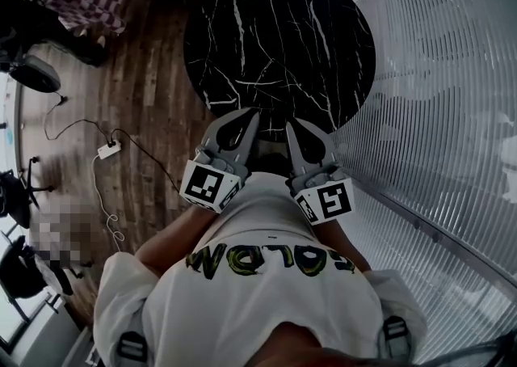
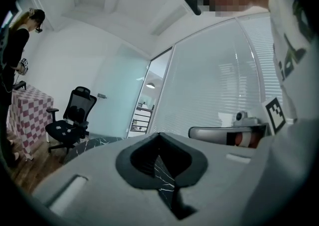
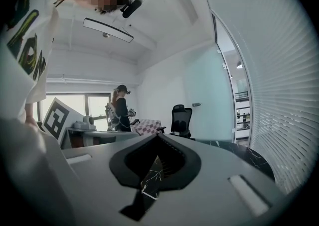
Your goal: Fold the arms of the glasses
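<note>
Look first for the glasses, seen nowhere in any view, neither on the black table (image 1: 323,26) nor between jaws. Open left gripper (image 1: 254,118) and right gripper (image 1: 293,125), both shut tip to tip on nothing at the table's near edge, only once beside the glasses; then steady with one and swing each arm in gently with the other. No containers in sight.

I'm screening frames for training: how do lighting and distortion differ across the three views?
Head view: dim, dark corners around the marble table. Left gripper view: bright, blinds bent by the fisheye lens. Right gripper view: equally curved, window washed out.
</note>
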### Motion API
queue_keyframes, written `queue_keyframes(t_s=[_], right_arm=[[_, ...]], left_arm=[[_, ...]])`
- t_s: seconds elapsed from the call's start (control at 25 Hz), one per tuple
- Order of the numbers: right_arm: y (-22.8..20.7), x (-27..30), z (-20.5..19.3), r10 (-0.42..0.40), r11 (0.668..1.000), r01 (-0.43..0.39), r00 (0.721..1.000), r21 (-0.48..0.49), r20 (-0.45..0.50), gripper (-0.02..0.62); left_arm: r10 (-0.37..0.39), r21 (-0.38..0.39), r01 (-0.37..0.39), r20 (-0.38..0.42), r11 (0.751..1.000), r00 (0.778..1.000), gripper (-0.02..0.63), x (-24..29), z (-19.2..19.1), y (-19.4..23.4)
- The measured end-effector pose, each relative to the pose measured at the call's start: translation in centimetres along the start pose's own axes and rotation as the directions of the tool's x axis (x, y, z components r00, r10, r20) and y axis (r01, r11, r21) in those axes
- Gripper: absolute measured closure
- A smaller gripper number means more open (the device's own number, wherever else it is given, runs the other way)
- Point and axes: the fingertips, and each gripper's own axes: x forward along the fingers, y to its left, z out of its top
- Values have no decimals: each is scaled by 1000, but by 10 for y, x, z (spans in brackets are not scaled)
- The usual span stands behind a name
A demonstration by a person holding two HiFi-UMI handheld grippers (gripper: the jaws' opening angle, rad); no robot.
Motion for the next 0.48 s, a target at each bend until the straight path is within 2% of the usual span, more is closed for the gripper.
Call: queue_keyframes(t_s=[0.2,0.48], right_arm=[[-19,8,1,9,1000,-9,1000,-1,-16,593],[-41,15,-15,28,997,-33,997,-67,-71,593]], left_arm=[[24,-18,-24,-19,1000,1000,606,18,-4,5],[81,-22,-83,-69,996,994,606,34,-20,14]])
